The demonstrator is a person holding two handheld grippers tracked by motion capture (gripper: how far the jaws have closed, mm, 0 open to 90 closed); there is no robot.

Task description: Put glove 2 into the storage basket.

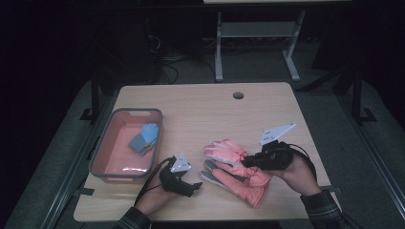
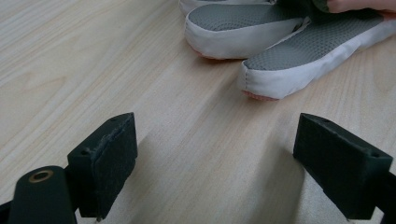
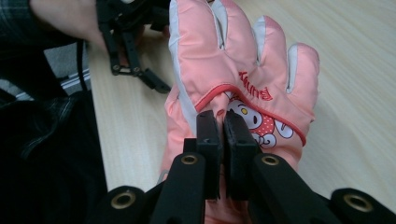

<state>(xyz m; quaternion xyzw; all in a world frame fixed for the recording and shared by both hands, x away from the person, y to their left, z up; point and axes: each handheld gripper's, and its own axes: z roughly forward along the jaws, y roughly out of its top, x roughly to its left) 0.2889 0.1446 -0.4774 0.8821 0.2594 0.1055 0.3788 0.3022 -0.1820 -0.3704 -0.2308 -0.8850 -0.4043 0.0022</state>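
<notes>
The right hand-held gripper (image 3: 223,122) was clenched on a fold of the upper pink glove (image 3: 243,70), pinching its back just below the printed cartoon patch, so the glove hung forward of the jaws. A second pink glove (image 1: 239,183) lay palm-up on the worktop (image 1: 205,107) directly beneath it. The left hand-held gripper (image 1: 191,187) rested released, jaws wide apart, with that glove's grey-palmed fingertips (image 2: 285,70) just ahead of it. Away on its far side, the grey bin (image 1: 125,143) already held blue gloves (image 1: 144,138). Judging by this, one pair was stowed; both pink gloves remained to be binned.
</notes>
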